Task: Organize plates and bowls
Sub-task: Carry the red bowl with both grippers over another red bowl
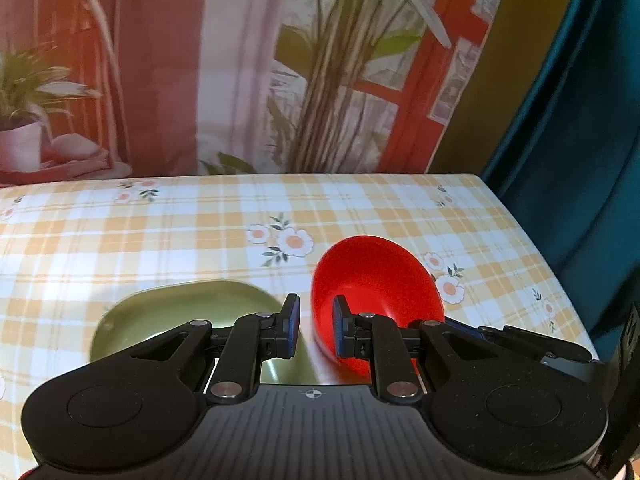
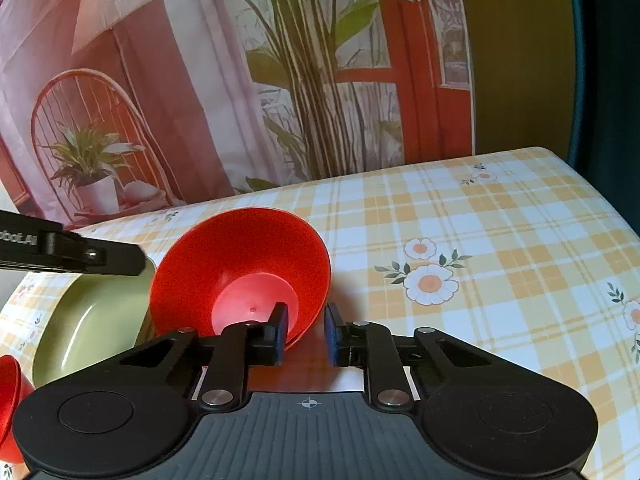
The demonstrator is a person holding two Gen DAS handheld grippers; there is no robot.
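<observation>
A red bowl [image 2: 240, 268] is tilted up on its edge on the checked tablecloth. My right gripper [image 2: 306, 334] is open, its fingers either side of the bowl's near rim, apart from it. The same red bowl [image 1: 376, 280] shows in the left wrist view, just right of my left gripper [image 1: 316, 330], which is open and empty above the gap between the bowl and a green plate [image 1: 180, 312]. The green plate [image 2: 88, 320] lies flat left of the bowl. The left gripper's arm [image 2: 68, 254] reaches in over the plate.
A second red bowl [image 2: 10, 396] peeks in at the far left edge of the right wrist view. The table's right edge [image 1: 540, 248] drops off beside a dark teal curtain. A printed backdrop stands behind the table.
</observation>
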